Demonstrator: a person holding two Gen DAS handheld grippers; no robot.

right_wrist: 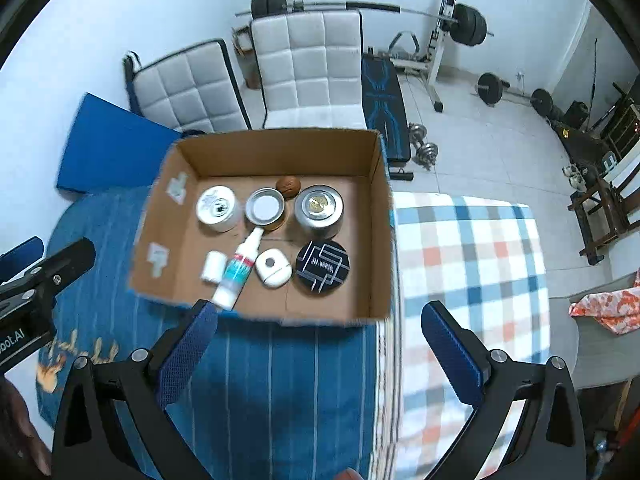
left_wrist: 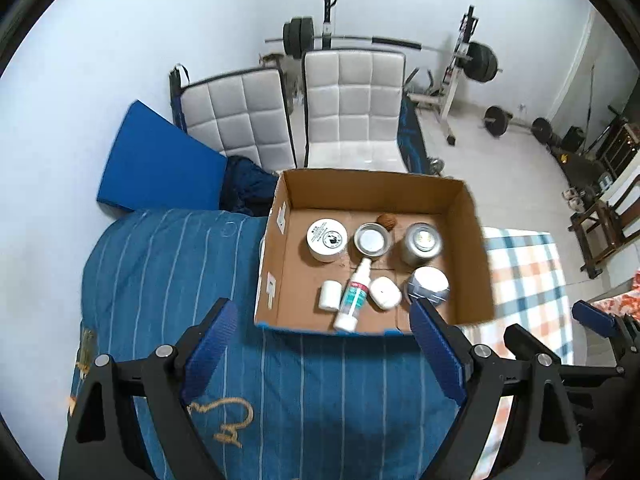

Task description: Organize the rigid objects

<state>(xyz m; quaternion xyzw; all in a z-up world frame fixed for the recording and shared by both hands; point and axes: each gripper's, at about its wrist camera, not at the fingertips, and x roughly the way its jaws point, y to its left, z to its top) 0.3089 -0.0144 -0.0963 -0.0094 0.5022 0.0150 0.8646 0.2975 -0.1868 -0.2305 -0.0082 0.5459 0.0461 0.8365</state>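
Open cardboard box [right_wrist: 378, 240] of small containers on a bed, both grippers held above its near edge with nothing in them.

The box sits on a blue striped blanket [left_wrist: 160, 264] beside a checked cover [right_wrist: 472, 248]; two grey quilted chairs [left_wrist: 352, 108] and a barbell rack [right_wrist: 440, 32] stand beyond it. Inside, the back row holds a white tub [left_wrist: 326, 240], an open tin [left_wrist: 372, 240], a brown ball [right_wrist: 288, 186] and a silver can [right_wrist: 319, 210]; the front row holds a small white bottle [right_wrist: 213, 266], a white case [right_wrist: 273, 268] and a black round tin [right_wrist: 323, 266]. The spray bottle [right_wrist: 240, 270] lies flat (nozzle towards the open tin, base at the near wall), its long axis running near-to-far and slightly tilted. The left gripper [left_wrist: 320, 344] and right gripper [right_wrist: 316, 340] both stand wide open, clear of everything.
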